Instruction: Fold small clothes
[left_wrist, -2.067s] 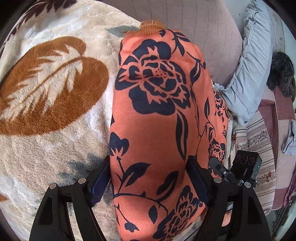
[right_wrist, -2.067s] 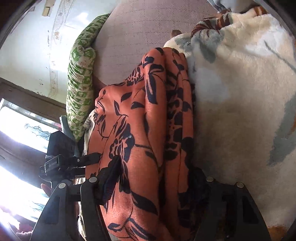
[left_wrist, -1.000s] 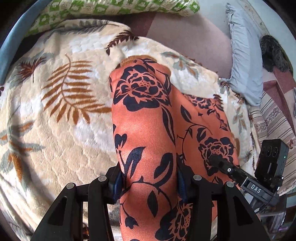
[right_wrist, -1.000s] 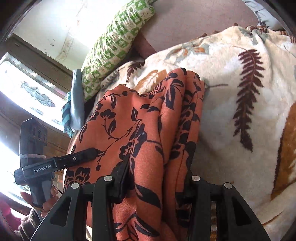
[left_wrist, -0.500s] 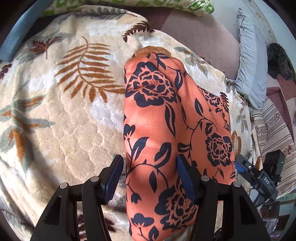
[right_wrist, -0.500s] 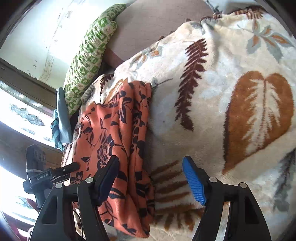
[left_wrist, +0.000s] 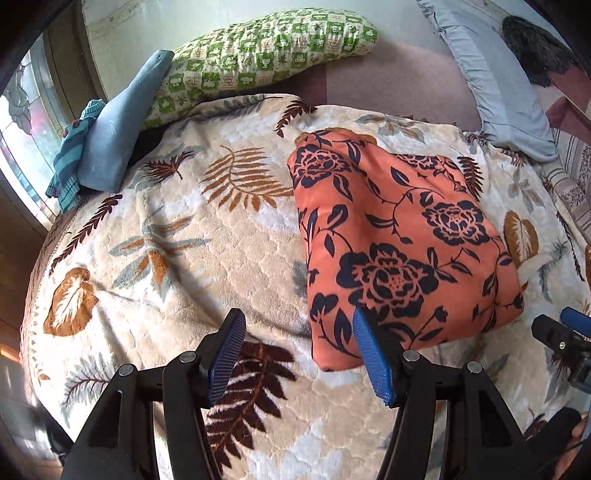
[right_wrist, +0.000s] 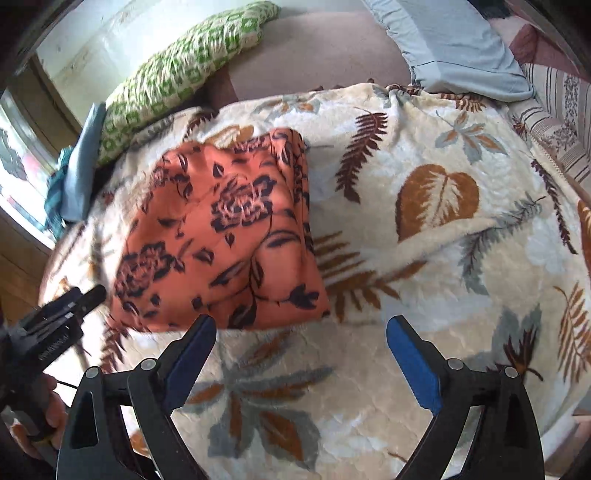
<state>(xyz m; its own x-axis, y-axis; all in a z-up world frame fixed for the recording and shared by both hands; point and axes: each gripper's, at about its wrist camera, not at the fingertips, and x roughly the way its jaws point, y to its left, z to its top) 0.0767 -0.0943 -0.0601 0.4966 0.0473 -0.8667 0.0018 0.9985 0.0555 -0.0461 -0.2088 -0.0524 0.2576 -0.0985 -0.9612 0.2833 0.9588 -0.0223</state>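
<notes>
An orange garment with a dark navy flower print (left_wrist: 399, 243) lies folded into a rough rectangle on the cream leaf-print blanket (left_wrist: 184, 266). It also shows in the right wrist view (right_wrist: 225, 236). My left gripper (left_wrist: 299, 354) is open and empty, just off the garment's near left corner, lifted clear of it. My right gripper (right_wrist: 301, 360) is open and empty, just in front of the garment's near edge. Each gripper shows at the edge of the other's view.
A green-and-white checked pillow (left_wrist: 258, 55) and a blue folded cloth (left_wrist: 118, 122) lie at the back left by a window. A light blue pillow (left_wrist: 495, 85) lies at the back right. A striped cover (right_wrist: 565, 122) lies to the right.
Both grippers held the garment a second ago. They opened, let it go onto the blanket and pulled back and up. The garment now lies flat and folded.
</notes>
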